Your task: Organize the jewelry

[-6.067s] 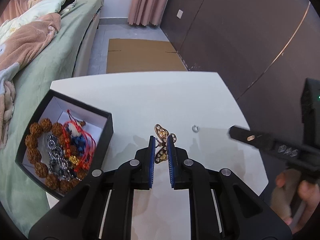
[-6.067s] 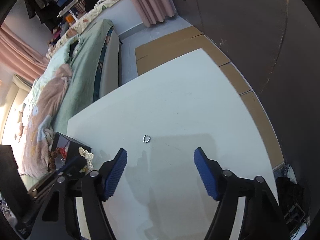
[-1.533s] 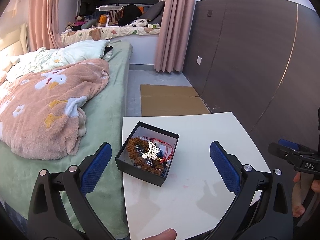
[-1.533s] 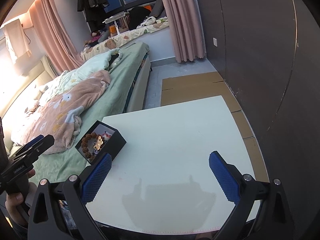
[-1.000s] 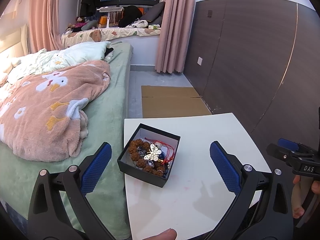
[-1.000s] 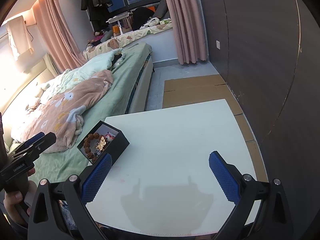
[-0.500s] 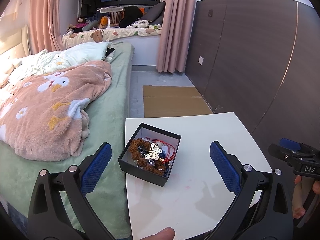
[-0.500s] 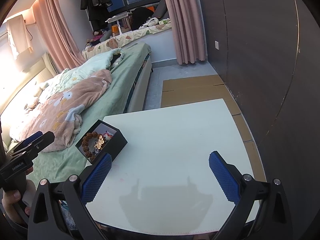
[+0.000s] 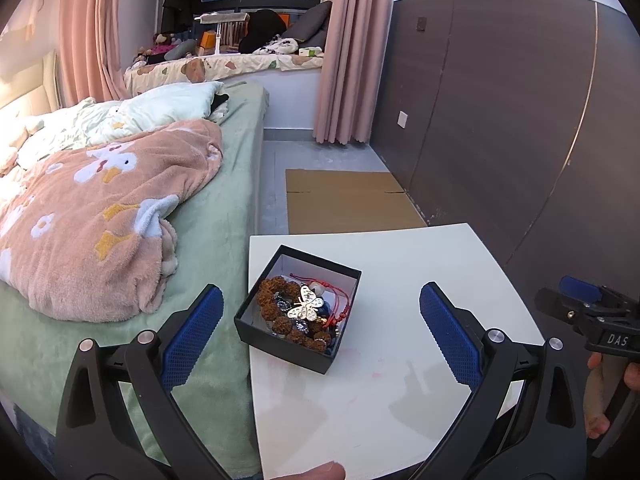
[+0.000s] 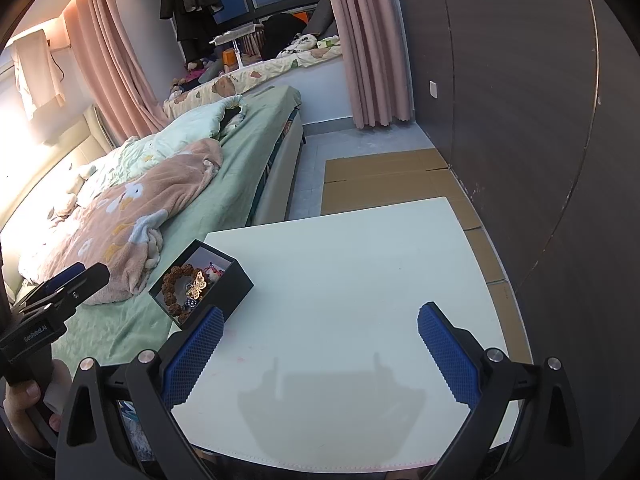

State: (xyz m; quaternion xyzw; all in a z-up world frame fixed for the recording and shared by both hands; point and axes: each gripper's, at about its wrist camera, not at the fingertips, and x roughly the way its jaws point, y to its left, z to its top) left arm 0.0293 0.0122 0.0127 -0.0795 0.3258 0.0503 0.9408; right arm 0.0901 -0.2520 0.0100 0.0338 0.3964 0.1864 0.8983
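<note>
A white desk (image 10: 360,264) lies bare across its middle and right side, open to approach. A black box (image 10: 208,280) at its left edge is the only obstacle, with a bed (image 9: 216,240) just beside.

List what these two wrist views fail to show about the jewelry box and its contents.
- Left wrist view: what lies beneath the butterfly brooch and brown bead bracelet in the black box is covered by the pile.
- Right wrist view: the box's near wall hides part of its floor.
- Both views: any small ring is too tiny to pick out among the pieces.
- Right wrist view: the table's near edge is hidden behind the right gripper.
</note>
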